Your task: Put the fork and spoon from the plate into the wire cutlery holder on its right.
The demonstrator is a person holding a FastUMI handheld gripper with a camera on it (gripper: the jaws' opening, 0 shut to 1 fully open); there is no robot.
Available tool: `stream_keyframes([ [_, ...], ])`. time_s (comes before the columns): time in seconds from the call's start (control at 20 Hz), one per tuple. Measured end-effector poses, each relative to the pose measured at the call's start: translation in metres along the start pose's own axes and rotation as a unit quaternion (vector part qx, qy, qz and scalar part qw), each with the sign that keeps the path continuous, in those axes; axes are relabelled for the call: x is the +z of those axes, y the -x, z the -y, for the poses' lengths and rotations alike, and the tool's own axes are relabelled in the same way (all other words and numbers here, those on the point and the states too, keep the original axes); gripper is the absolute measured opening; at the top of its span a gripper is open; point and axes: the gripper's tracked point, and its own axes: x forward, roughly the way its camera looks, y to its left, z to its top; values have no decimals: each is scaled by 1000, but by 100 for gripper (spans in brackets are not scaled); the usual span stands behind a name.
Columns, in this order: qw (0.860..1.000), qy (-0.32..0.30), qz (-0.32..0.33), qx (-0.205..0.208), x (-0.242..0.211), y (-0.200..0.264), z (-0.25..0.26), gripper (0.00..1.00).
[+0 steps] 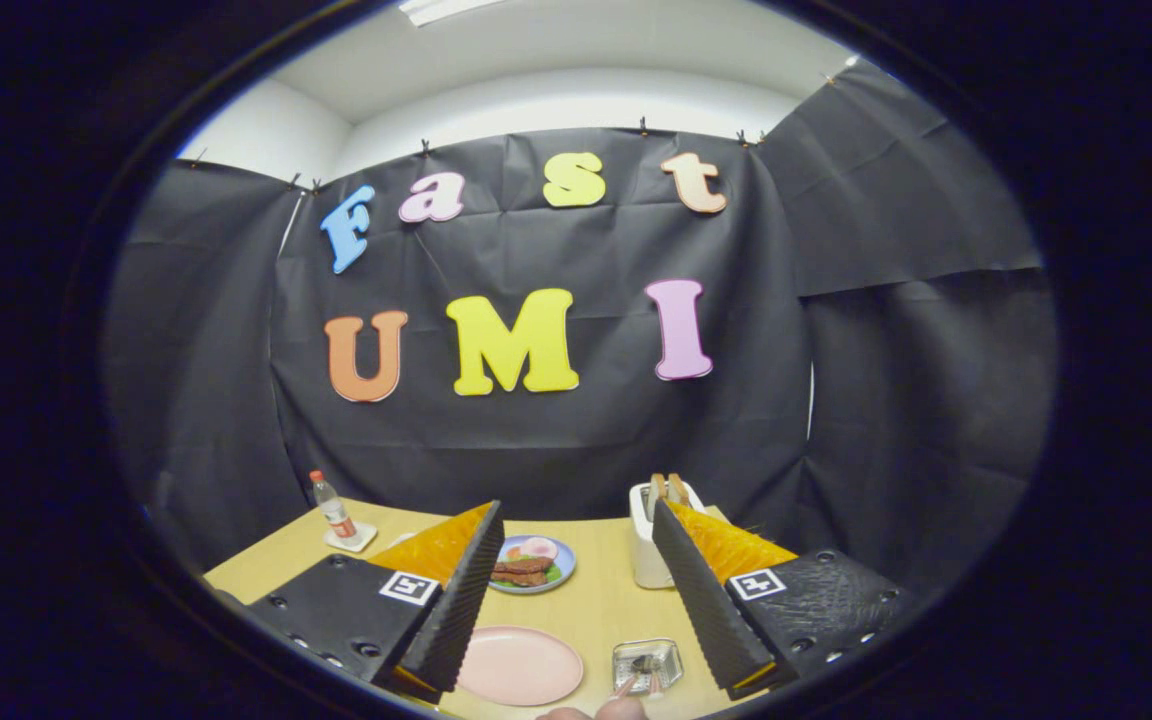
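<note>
Gripper (576,560) open above 1 pink plate (519,665), 1 wire holder (647,665).

- I count one gripper (576,590), with my two fingers (456,610) spread apart and nothing between them.
- One pink plate (521,665), bare, just ahead between my fingers.
- One blue plate (564,560) of food beyond it.
- One wire cutlery holder (647,664) to the right of the pink plate, with utensil handles poking out; how many I cannot tell.
- One white toaster (648,545), two slices of toast (667,487) in it.
- One bottle (334,506) on one coaster (352,539).
- One wooden table (596,605).
</note>
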Motion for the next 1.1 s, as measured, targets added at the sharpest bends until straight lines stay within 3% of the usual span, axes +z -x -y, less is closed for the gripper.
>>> stream_keyframes([
  [1.1,1000,9,11,-12,5,15,-7,94],
])
